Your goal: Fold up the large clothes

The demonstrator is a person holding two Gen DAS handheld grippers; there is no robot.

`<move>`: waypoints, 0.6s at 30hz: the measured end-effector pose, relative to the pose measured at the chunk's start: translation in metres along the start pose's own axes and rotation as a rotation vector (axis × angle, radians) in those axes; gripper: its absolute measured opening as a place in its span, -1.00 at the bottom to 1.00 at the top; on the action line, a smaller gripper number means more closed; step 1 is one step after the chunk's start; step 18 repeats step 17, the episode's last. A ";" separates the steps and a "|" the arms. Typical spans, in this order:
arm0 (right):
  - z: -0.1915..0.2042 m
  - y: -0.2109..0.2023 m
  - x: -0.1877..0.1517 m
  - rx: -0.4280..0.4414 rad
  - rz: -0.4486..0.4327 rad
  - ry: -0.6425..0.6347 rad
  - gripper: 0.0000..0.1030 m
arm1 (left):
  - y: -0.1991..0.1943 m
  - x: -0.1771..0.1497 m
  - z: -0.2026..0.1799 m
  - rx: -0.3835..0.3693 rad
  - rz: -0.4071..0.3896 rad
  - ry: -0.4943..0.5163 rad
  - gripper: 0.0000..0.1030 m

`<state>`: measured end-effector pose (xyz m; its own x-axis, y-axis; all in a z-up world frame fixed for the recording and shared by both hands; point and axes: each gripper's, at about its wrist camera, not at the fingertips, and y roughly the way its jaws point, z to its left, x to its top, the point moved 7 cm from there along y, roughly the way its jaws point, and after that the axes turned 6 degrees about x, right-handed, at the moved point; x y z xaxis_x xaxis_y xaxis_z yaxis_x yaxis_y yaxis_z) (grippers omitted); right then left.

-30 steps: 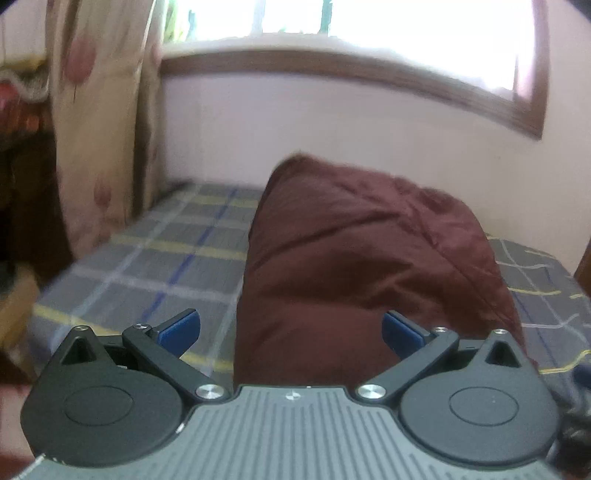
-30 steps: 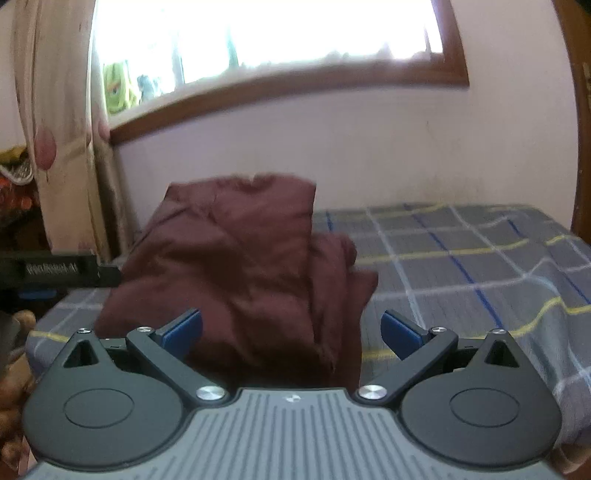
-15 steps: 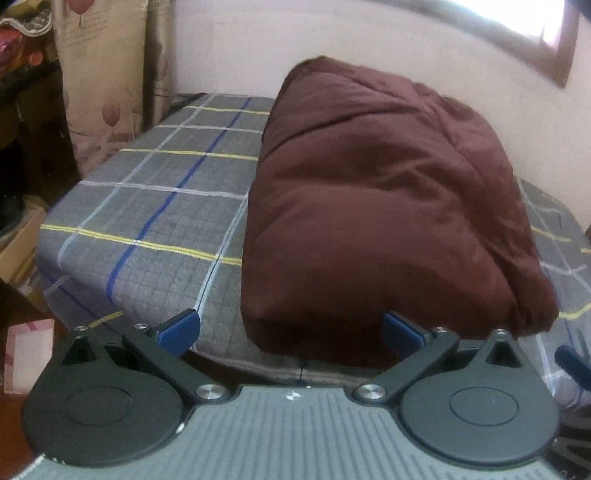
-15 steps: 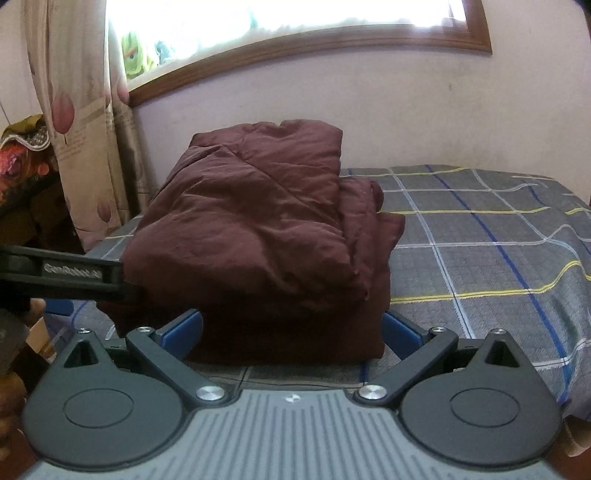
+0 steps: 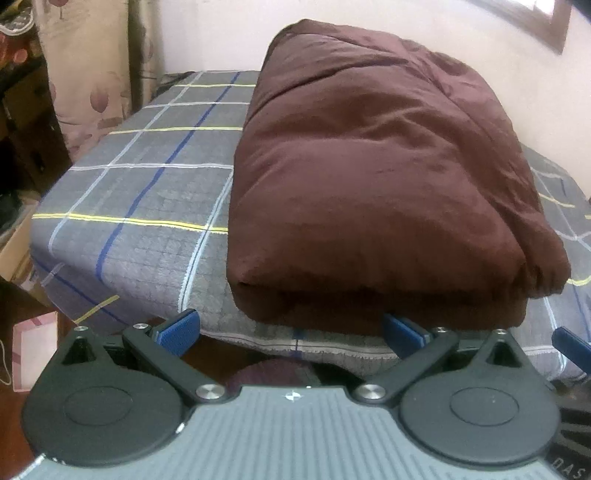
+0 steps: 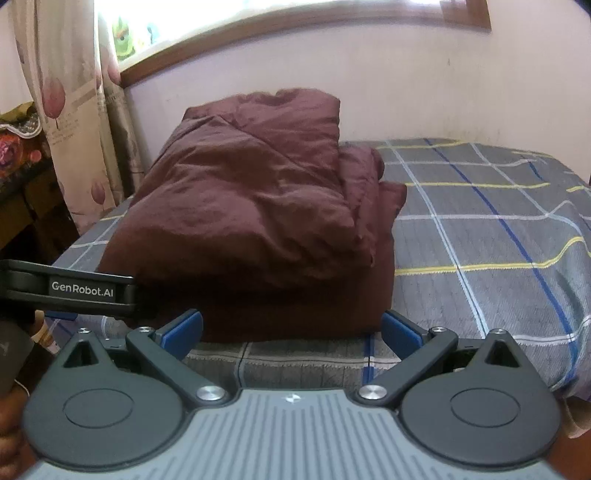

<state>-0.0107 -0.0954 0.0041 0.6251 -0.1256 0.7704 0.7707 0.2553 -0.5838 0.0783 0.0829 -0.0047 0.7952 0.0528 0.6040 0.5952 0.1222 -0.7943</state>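
Note:
A big maroon garment lies folded in a thick stack on the bed, its layered front edge at the mattress's near edge. In the right wrist view the same maroon stack shows looser layers along its right side. My left gripper is open, held off the near bed edge just below the stack, gripping nothing. My right gripper is open too, level with the stack's front, empty. The left gripper's black body crosses the left of the right wrist view.
The bed has a grey checked cover with blue and yellow lines, bare on both sides of the stack. A floral curtain hangs at the left, a wall and window sill behind. A pink box lies on the floor.
Both grippers have drawn back and lowered from the stack toward the near bed edge. The stack now lies settled and sharp in view; both stay open.

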 end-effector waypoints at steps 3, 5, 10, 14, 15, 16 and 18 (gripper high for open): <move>-0.002 0.003 -0.003 -0.004 0.017 0.012 1.00 | 0.000 0.000 0.000 -0.001 -0.020 0.001 1.00; -0.005 0.005 -0.004 -0.006 0.030 0.023 1.00 | -0.001 0.000 0.000 -0.004 -0.044 -0.004 1.00; -0.008 0.006 -0.005 -0.026 0.037 0.028 1.00 | 0.001 0.001 0.000 0.018 -0.068 0.004 1.00; -0.010 0.006 -0.005 -0.049 0.038 0.016 1.00 | -0.001 0.001 -0.002 0.022 -0.085 0.014 1.00; -0.010 0.006 -0.004 -0.048 0.040 0.017 1.00 | -0.002 0.002 -0.002 0.028 -0.092 0.022 1.00; -0.011 0.006 -0.004 -0.053 0.041 0.016 1.00 | -0.003 0.002 -0.002 0.033 -0.099 0.025 1.00; -0.012 0.006 -0.004 -0.059 0.040 0.013 1.00 | -0.004 0.002 -0.002 0.037 -0.109 0.023 1.00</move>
